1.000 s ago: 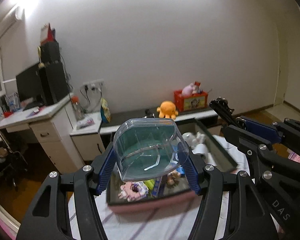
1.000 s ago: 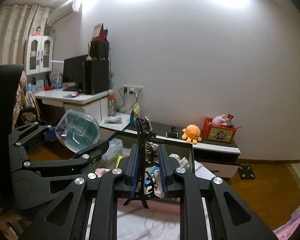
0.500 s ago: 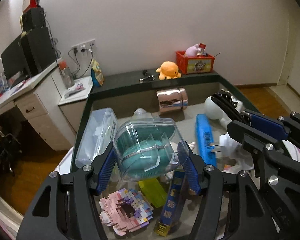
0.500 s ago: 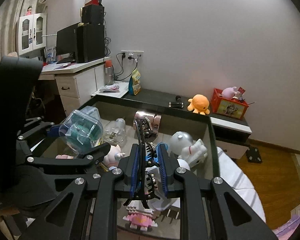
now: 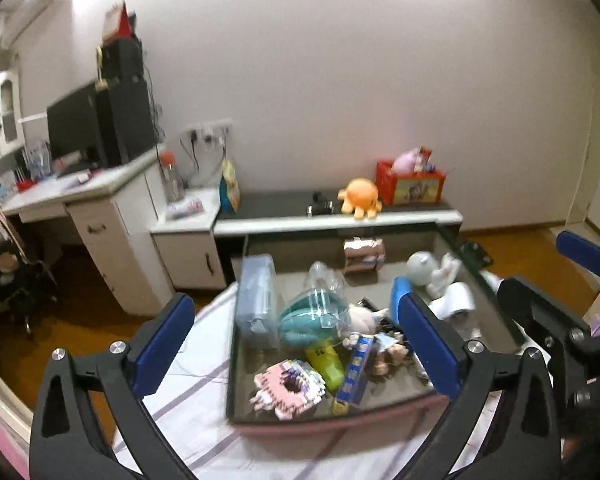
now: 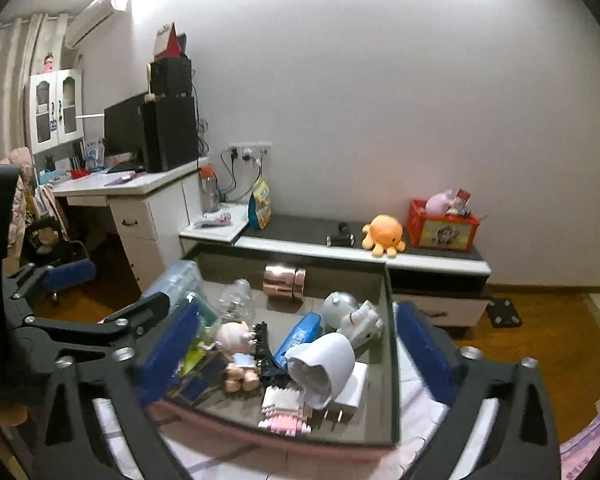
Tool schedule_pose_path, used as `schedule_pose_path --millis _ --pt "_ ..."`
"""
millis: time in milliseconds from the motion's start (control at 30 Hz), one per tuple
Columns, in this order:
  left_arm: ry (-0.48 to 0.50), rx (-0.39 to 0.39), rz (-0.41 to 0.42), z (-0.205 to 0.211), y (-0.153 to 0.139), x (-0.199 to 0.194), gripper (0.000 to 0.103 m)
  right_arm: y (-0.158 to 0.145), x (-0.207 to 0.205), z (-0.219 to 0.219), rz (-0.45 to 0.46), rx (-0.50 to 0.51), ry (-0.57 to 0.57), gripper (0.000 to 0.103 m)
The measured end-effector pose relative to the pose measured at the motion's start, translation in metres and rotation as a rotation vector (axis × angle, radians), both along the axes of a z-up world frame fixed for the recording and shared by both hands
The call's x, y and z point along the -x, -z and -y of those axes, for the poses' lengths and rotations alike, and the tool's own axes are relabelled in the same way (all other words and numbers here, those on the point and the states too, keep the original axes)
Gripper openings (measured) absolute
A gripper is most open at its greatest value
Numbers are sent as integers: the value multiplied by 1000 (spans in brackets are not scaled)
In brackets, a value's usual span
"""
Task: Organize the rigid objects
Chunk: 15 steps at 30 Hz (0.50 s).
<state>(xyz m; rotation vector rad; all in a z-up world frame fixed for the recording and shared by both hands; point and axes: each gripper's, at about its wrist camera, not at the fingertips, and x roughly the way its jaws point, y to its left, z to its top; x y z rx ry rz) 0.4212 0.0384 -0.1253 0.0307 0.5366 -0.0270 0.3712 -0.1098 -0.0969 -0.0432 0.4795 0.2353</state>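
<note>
My left gripper (image 5: 296,320) hangs over the near end of a pink-rimmed storage bin (image 5: 340,420), its jaws opening wide with nothing between the blue pads. A clear case with a teal insert (image 5: 312,316) lies in the bin, beside a clear plastic box (image 5: 256,300). My right gripper (image 6: 296,344) is also opening wide above the bin (image 6: 260,436), its pads touching nothing. A black toothed clip (image 6: 264,352) lies among the toys below it, next to a small pig doll (image 6: 236,344).
The bin also holds a pink block figure (image 5: 286,388), a white roll (image 6: 324,364), a white charger (image 6: 352,394), a blue strip (image 6: 300,338) and a rose-gold cylinder (image 6: 284,282). It rests on striped bedding (image 5: 188,412). A low cabinet (image 6: 360,252) and a desk (image 6: 132,188) stand behind.
Both grippers have gone from shut to wide open. The clear teal case has left the left jaws and the black clip has left the right jaws; both now lie in the bin.
</note>
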Motion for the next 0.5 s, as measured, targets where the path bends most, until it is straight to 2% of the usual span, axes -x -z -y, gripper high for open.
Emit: schedule_pose_path --millis 67,267,500 --pt "-5 -1 48 -1 -15 25 103 -16 25 1 51 11 11 103" --pt "-2 -1 150 -5 -51 102 103 -46 92 -3 124 55 16 103" --pt "-24 -47 275 1 -82 185 103 -69 165 -1 185 19 7 103"
